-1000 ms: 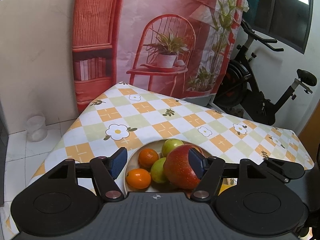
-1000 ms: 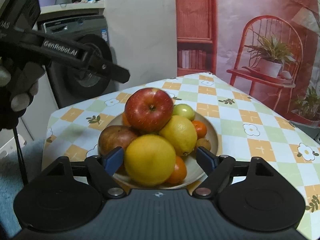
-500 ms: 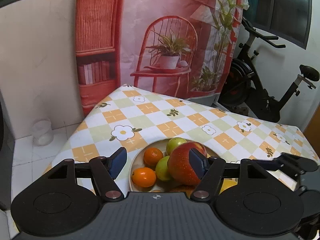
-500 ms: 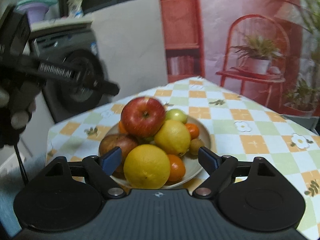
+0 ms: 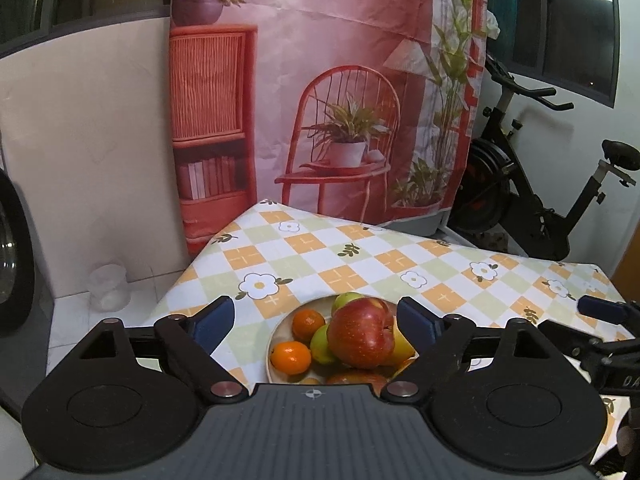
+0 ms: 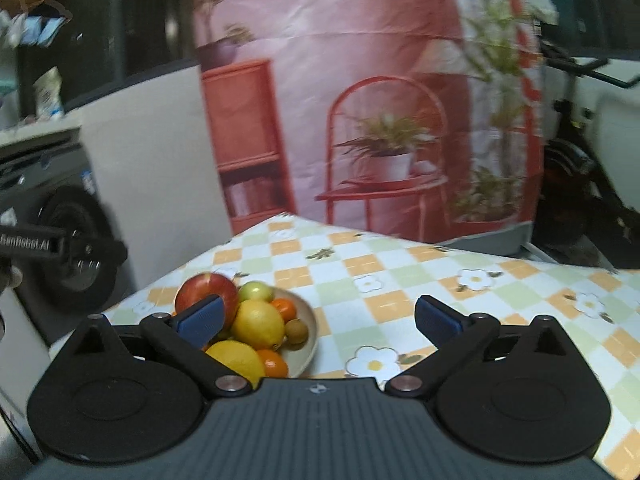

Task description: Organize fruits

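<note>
My left gripper (image 5: 316, 322) stood with its jaws wide apart, having just been opening, and nothing lay between the blue pads (image 5: 212, 322); they pressed on nothing. Past them, at about six o'clock in the left wrist view, the beige plate (image 5: 276, 334) sat on the checked tablecloth (image 5: 360, 256) near its close edge, heaped with fruit. A red apple (image 5: 360, 334) crowned the pile, with a green fruit (image 5: 322, 344) tucked against it at nine o'clock, one small orange (image 5: 308, 323) at ten o'clock and another (image 5: 291, 357) at eight o'clock, and a slice of something yellow (image 5: 400, 346) showing at three o'clock behind the pad. My right gripper (image 6: 318, 318) was likewise spread wide, its jaws having just been opening, and it gripped nothing; bare cloth showed between its pads. In the right wrist view the same plate (image 6: 310, 326) lay at seven o'clock, partly behind the left-hand pad (image 6: 200, 318). There the red apple (image 6: 200, 288) sat at the rear of the heap, a lemon (image 6: 258, 322) in the middle, a larger yellow fruit (image 6: 234, 358) at its six o'clock, a small brown fruit (image 6: 296, 330) at its three o'clock by the rim, and a pale green one (image 6: 256, 291) at its twelve o'clock. The other gripper's black arm (image 6: 60, 246) reached in at nine o'clock, apart from the fruit. That view was blurred.
</note>
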A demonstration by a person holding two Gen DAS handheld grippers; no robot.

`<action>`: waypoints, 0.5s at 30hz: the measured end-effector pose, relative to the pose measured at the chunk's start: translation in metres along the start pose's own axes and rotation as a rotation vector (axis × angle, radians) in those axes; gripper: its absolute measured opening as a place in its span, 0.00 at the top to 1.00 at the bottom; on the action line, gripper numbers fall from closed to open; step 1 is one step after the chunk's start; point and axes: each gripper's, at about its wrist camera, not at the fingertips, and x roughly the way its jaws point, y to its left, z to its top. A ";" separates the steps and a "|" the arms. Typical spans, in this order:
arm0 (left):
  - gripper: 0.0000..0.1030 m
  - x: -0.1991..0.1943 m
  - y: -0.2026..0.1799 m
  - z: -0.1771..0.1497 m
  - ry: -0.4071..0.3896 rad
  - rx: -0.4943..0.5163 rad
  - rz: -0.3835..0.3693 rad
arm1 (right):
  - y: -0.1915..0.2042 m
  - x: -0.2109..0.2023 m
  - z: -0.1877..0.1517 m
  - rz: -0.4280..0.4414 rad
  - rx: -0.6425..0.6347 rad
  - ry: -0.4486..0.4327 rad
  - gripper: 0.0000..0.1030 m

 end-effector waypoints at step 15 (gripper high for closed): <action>0.02 -0.047 -0.013 0.018 -0.061 0.025 0.020 | 0.005 -0.062 0.034 -0.162 0.084 0.041 0.00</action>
